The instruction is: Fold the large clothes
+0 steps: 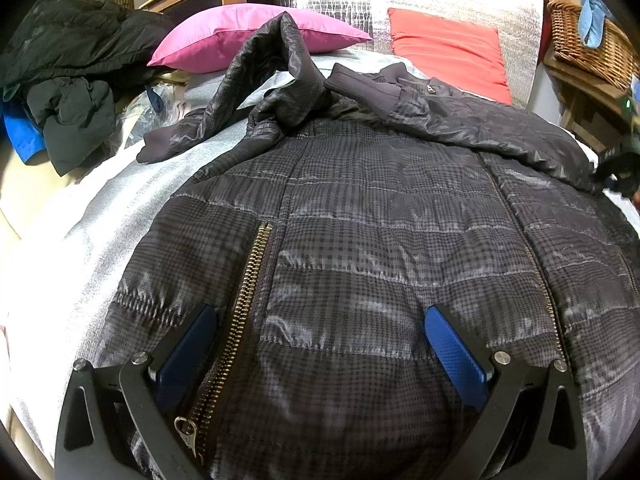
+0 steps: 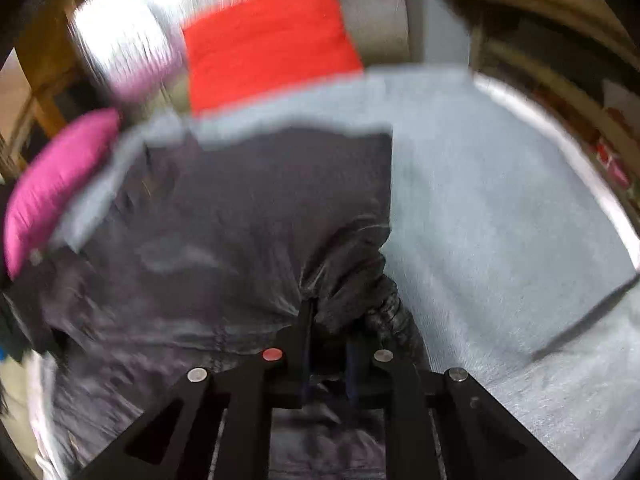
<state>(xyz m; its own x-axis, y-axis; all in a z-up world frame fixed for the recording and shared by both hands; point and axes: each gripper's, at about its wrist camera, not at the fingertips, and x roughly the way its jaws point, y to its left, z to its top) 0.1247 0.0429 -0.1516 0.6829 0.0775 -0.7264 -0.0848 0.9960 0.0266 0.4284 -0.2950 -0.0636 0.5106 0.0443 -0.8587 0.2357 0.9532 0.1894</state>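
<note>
A dark grey checked quilted jacket lies spread on the grey bed cover, one sleeve folded up toward the pillows and a brass zipper running down its front. My left gripper is open, its blue pads resting low over the jacket's hem, one on each side of the zipper area. In the blurred right wrist view my right gripper is shut on a bunched part of the jacket and holds it above the bed cover.
A pink pillow and a red pillow lie at the bed's head. A pile of black and blue clothes sits at the left. A wicker basket stands on a wooden stand at the right.
</note>
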